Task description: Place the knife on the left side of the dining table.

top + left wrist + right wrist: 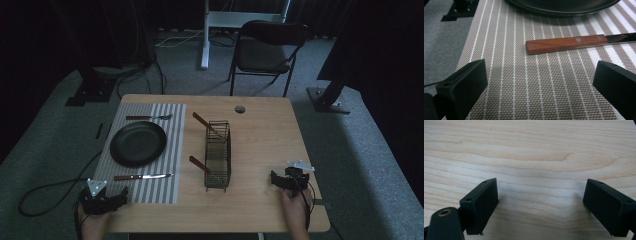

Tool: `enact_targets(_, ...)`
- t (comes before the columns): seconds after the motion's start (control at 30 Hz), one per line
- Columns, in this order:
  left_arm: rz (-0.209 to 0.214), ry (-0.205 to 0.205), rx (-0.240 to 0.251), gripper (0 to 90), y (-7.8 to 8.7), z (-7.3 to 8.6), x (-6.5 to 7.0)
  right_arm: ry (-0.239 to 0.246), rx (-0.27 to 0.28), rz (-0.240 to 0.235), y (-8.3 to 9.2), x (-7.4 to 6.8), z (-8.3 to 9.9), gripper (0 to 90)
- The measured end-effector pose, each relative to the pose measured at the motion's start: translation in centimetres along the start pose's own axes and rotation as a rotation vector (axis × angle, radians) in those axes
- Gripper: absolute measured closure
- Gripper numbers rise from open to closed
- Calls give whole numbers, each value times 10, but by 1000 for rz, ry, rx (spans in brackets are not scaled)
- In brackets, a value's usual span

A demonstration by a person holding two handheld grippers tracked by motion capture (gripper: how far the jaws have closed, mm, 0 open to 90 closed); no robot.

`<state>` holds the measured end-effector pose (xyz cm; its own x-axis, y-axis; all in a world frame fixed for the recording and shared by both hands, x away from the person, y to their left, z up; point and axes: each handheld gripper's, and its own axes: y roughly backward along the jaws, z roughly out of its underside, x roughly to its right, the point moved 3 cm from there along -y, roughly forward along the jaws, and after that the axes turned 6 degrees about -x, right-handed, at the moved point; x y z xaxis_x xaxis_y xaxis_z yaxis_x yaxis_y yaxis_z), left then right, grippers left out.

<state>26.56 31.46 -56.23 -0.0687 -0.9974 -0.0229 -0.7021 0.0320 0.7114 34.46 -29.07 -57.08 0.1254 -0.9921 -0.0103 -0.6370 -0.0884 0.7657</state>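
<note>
the wooden-handled table knife (pixel 142 176) is seen lying flat on the brown-and-white striped placemat (pixel 170 150), just in front of the round black plate (pixel 138 143), handle toward the left, blade pointing right. in the left gripper view the reddish riveted handle (pixel 566 43) is shown resting on the weave, apart from both jaws, with the plate's rim (pixel 564 11) close behind it. across the plate, a wooden-handled fork (pixel 148 117) is laid at the mat's far end. well to the right of the mat, a dark wire cutlery basket (pixel 218 155) is stood on the light wooden table (pixel 260 135), with two more wooden handles (pixel 200 120) poking out of it.

the left gripper (pixel 102 197) is held at the mat's near corner, jaws spread wide, nothing between them. the right gripper (pixel 289 178) is parked over bare wood near the table's right edge, its jaws also parted and empty.

by the look of it, a place setting is being laid, and the knife appears already set down and released. next, a further piece would likely be fetched from the basket: a handle would have to be approached with jaws wide, pinched across its narrow sides, and lifted straight up so the wire is not snagged or the basket tipped.
</note>
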Motion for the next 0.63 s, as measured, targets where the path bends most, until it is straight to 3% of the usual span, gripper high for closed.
enact_targets(0.27, 2, 24, -29, 4, 0, 2, -2, 0, 0, 0, 0, 0, 0, 118)
enact_targets(0.63, 4, 17, -53, 4, -2, 2, -1, 0, 0, 0, 0, 0, 0, 118)
